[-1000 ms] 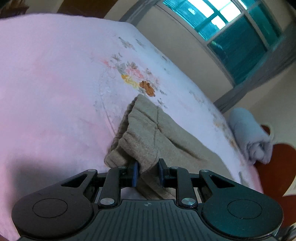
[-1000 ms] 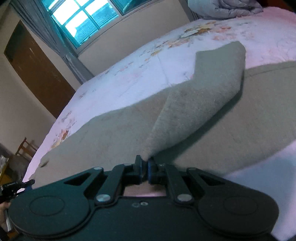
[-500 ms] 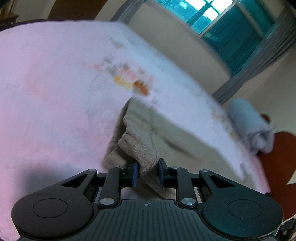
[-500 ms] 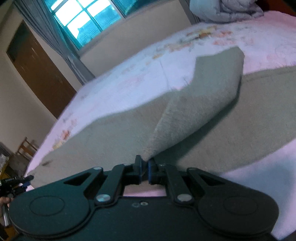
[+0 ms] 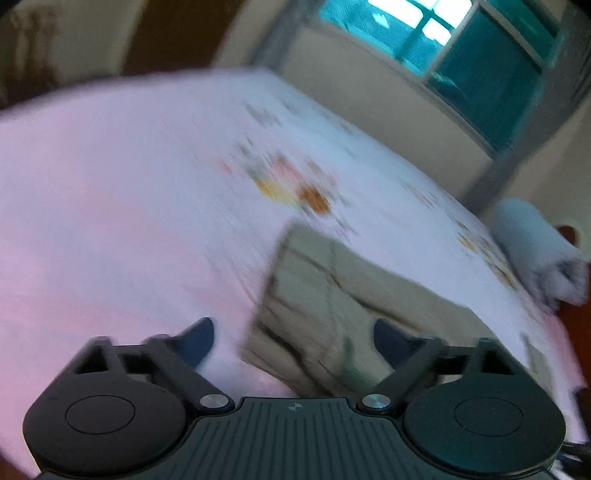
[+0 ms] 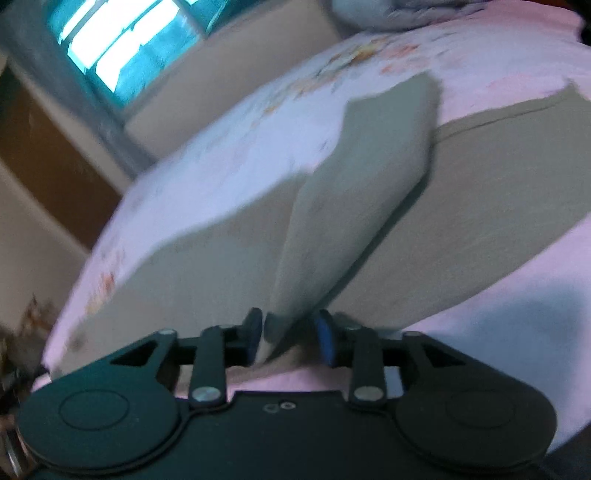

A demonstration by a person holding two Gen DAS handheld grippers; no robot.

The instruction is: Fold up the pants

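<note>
The olive-tan pants [image 5: 332, 295] lie on the pink floral bedsheet [image 5: 110, 203]. In the left wrist view my left gripper [image 5: 293, 338] is wide open, the waistband end of the pants lying between and beyond its fingers. In the right wrist view the pants [image 6: 229, 266] spread flat with a raised folded flap [image 6: 369, 177]. My right gripper [image 6: 290, 341] is partly open; the flap's near corner sits loosely between its fingers. Both views are motion-blurred.
A rolled grey blanket [image 5: 535, 254] lies at the far right end of the bed and shows at the top of the right wrist view [image 6: 388, 14]. A window [image 5: 461, 55] and a brown door [image 6: 37, 158] are behind the bed.
My left gripper has opened wide and let go of the waistband, which now lies on the bed. My right gripper has opened partway, loosening its hold on the flap. Both cameras moved.
</note>
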